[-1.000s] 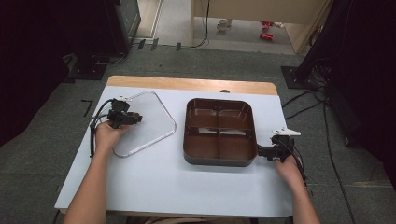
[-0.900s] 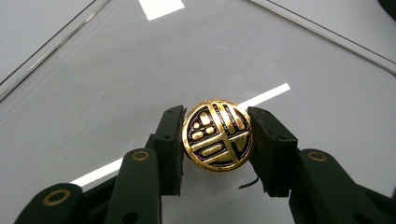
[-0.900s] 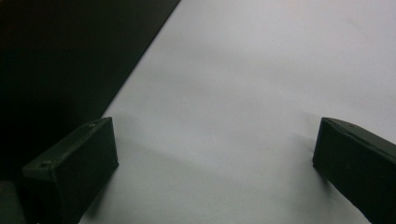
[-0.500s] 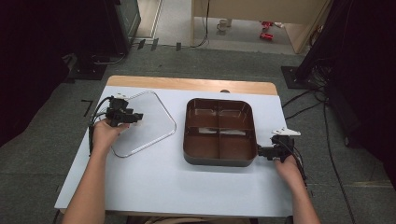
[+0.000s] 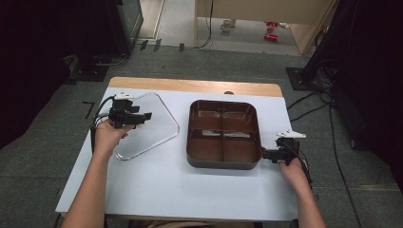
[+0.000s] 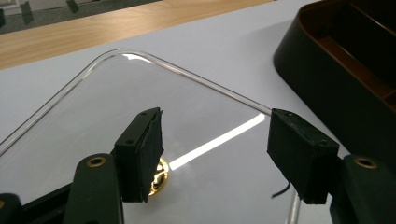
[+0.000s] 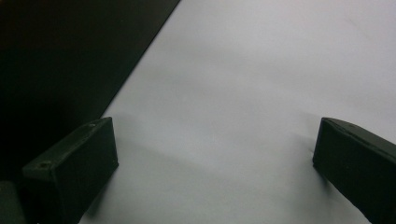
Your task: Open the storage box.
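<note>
White table (image 5: 157, 190), left gripper (image 5: 142, 115) above clear lid (image 5: 157, 135), fingers apart.

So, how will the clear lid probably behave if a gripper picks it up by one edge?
The clear lid looks thin and glossy, so it is probably light, may flex slightly, and could slip between pads. It lies flat on the table, so catching its edge seems tricky.

On the table (image 5: 157, 190) the clear lid (image 5: 157, 130) lies left of the divided tray (image 5: 223, 164), apart from it; the left gripper (image 5: 145, 116) hovers over the lid, the right gripper (image 5: 264, 154) just beside the tray's right wall
</note>
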`<action>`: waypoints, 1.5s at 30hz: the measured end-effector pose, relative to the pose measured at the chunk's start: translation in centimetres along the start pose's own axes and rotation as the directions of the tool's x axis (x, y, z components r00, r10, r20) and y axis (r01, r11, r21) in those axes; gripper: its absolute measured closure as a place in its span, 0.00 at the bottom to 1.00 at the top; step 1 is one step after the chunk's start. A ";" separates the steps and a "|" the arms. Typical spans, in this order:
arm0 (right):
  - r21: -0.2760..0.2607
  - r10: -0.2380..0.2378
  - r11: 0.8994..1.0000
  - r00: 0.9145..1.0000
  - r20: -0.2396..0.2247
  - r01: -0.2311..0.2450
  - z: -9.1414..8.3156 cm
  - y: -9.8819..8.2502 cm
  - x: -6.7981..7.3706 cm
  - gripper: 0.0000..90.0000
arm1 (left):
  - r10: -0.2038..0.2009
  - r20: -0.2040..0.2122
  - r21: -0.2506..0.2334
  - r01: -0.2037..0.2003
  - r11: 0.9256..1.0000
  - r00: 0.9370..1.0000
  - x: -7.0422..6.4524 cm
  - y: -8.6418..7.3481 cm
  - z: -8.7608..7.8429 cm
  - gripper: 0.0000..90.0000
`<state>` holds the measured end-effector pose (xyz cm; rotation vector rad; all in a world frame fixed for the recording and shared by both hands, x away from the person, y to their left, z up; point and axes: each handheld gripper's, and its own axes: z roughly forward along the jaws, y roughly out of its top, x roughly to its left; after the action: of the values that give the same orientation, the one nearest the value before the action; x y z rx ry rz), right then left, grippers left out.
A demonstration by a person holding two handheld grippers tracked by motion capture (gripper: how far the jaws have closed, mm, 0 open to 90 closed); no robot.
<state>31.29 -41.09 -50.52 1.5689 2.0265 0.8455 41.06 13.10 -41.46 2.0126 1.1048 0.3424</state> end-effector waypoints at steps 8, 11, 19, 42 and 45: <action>0.000 0.000 1.000 1.000 0.000 0.000 0.0 0.0 0.0 0.00 | 0.015 0.093 -0.008 -0.015 1.000 0.996 -2.1 -0.8 0.2 0.33; 0.000 0.000 1.000 1.000 0.000 0.000 0.0 0.0 0.0 0.00 | 0.033 0.107 -0.006 -0.033 0.999 0.994 -3.0 -1.3 0.2 0.32; 0.001 0.001 1.000 1.000 0.000 -0.001 0.0 0.0 0.0 0.00 | 0.086 0.121 -0.003 -0.086 0.996 0.989 -5.4 -2.8 0.2 0.30; 0.001 0.001 1.000 1.000 0.000 -0.001 0.0 0.0 0.0 0.00 | 0.205 0.200 0.127 -0.233 0.964 0.958 -10.3 -6.7 3.5 0.27; 0.001 0.001 1.000 1.000 0.000 -0.001 0.0 0.0 0.0 0.00 | 0.211 0.218 0.141 -0.245 0.959 0.953 -10.4 -6.8 3.8 0.27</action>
<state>31.29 -41.08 -50.52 1.5701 2.0265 0.8451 33.21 4.86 -47.67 2.2755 0.7983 0.1617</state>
